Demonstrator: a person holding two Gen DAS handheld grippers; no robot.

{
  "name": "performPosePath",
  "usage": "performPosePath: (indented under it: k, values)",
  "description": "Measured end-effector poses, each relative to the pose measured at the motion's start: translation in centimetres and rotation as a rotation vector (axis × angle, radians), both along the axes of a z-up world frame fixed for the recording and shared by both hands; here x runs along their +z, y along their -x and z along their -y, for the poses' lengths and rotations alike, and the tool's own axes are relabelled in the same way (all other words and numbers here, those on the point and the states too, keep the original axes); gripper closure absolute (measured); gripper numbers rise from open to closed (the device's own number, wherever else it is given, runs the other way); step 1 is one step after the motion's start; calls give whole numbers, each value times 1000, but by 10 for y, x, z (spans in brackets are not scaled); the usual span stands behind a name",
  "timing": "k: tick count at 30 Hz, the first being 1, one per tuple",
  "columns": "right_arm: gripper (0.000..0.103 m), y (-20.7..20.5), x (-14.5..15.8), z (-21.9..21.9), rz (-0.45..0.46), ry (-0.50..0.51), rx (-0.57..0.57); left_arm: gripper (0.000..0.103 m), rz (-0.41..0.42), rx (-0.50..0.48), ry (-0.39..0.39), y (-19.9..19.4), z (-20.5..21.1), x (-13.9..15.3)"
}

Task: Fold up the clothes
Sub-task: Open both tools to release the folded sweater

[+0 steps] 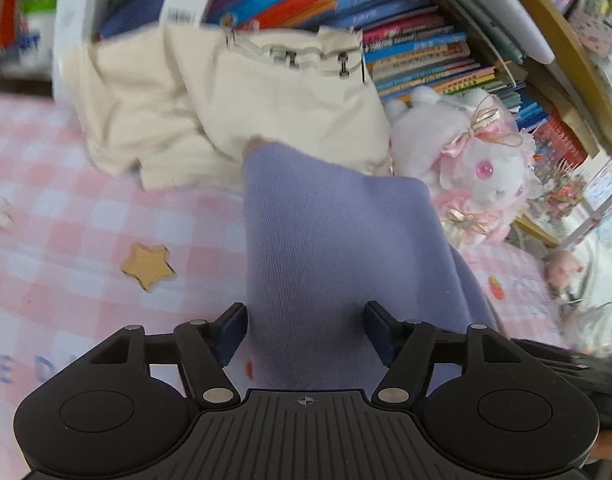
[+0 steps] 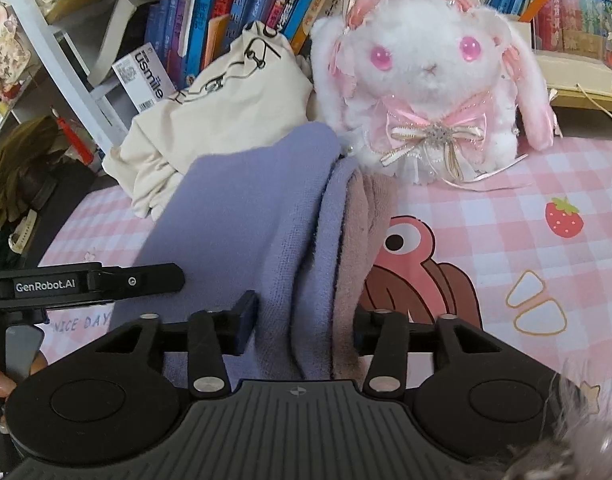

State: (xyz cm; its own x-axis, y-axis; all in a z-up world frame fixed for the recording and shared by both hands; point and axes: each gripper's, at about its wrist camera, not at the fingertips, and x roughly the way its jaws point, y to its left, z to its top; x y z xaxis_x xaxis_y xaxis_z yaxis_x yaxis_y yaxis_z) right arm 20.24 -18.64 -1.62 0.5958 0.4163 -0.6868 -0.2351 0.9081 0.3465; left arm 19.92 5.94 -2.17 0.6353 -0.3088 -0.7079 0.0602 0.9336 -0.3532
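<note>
A lavender knit garment (image 1: 330,248) is laid lengthwise on the pink checked cloth (image 1: 86,240) that covers the counter, its far end resting against a heap of cream fabric (image 1: 234,112). In the left wrist view the garment is seen running between the fingers of the left gripper (image 1: 304,330); the jaws are held apart, and a gap is visible between each blue pad and the knit, so nothing is clamped. In the right wrist view the folded edge of the same garment, with a mauve layer beneath it, is bunched between the fingers of the right gripper (image 2: 302,326); its jaws are also parted, the left pad clear of the cloth, while contact at the right pad cannot be told. A white plush rabbit (image 2: 422,76) with pink bows is seated just beyond the garment, before a row of books (image 2: 234,8). A wooden star (image 1: 148,266) is seen lying on the cloth to the left of the garment.
</note>
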Motion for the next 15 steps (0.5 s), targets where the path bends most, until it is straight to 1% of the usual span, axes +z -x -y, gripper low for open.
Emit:
performPosePath:
  k: [1, 2, 3, 6, 7, 8, 9, 10, 11, 12, 15]
  values:
    - [47, 3, 3, 1, 12, 1, -3, 32, 22, 6, -31, 4, 1, 4]
    - [43, 7, 5, 2, 25, 7, -4, 31, 42, 11, -50, 8, 1, 9]
    - [41, 12, 9, 3, 38, 19, -3, 29, 61, 12, -63, 13, 1, 13]
    - [31, 28, 18, 5, 88, 63, 1, 24, 99, 12, -94, 32, 3, 24]
    - [25, 35, 22, 6, 112, 81, 7, 23, 110, 11, -104, 40, 5, 28]
    - [22, 43, 25, 7, 136, 99, 8, 19, 121, 9, -117, 48, 8, 30]
    - [20, 51, 27, 7, 159, 117, 7, 18, 131, 9, -136, 57, 11, 32]
    - [16, 60, 29, 8, 183, 136, 7, 17, 140, 11, -155, 65, 15, 34]
    - [14, 68, 30, 8, 195, 151, 0, 14, 146, 20, -172, 73, 20, 33]
    - [13, 77, 31, 9, 202, 166, -10, 11, 153, 29, -189, 81, 25, 33]
    - [10, 101, 31, 9, 223, 211, -39, 7, 177, 76, -232, 106, 41, 29]
